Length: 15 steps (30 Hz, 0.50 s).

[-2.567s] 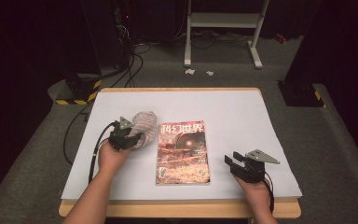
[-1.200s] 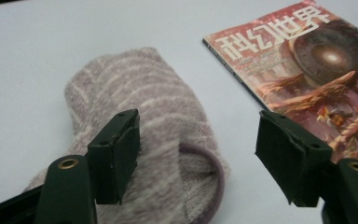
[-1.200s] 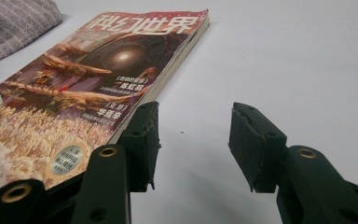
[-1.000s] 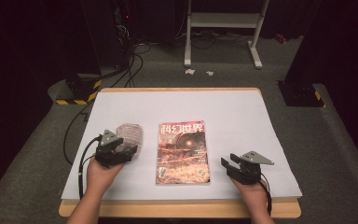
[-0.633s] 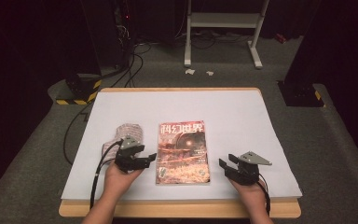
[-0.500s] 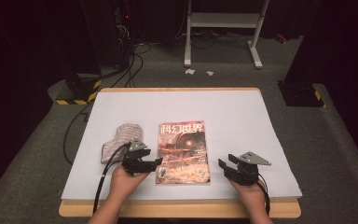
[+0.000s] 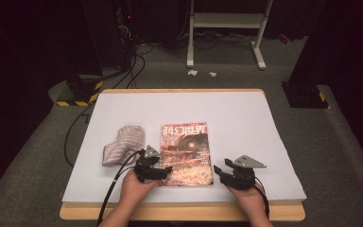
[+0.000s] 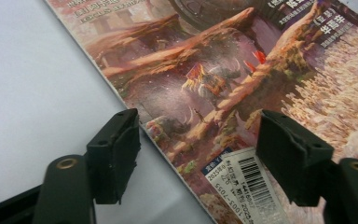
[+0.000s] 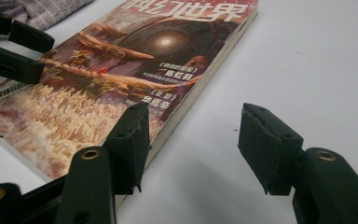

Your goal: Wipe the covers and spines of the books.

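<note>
Left gripper [image 8: 198, 149]: jaws released, have just been opening; they straddle the near left edge of the magazine [image 8: 242, 79], pads not pressing it. Right gripper [image 9: 191, 144]: jaws spread, just been opening, gripping nothing; one finger [image 9: 130, 140] over the magazine's right edge, the other over bare white table cover [image 7: 246, 118]. Grey knitted cloth [image 7: 123, 144] lies beyond the left gripper, beside the magazine.

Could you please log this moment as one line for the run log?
left gripper: open, opening, at magazine near-left corner | right gripper: open, opening, empty | cloth: left of magazine
</note>
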Motion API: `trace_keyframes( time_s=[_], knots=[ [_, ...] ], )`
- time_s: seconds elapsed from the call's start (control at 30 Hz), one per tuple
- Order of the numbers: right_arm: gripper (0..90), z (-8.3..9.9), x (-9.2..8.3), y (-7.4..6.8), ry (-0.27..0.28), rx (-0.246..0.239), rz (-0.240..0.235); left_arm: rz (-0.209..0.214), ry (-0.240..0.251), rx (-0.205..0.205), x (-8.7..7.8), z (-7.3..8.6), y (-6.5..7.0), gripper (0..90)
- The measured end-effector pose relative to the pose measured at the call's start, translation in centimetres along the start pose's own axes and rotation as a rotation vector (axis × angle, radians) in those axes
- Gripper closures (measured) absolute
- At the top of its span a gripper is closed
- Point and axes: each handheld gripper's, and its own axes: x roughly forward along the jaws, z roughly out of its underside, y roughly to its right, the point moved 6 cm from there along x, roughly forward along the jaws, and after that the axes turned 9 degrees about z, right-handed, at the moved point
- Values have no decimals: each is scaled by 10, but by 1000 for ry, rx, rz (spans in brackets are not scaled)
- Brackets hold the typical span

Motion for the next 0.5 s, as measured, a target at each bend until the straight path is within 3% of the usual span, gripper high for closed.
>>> trace_keyframes(
  time_s=[0.13, 0.5],
  knots=[
    [422, 0, 2, -6, -6, -7, -12, -10, 20, -4, 0, 2, 1, 295],
    [414, 0, 9, -22, -71, -39, -18, -44, -1, -35, 7, -1, 13, 200]
  ],
)
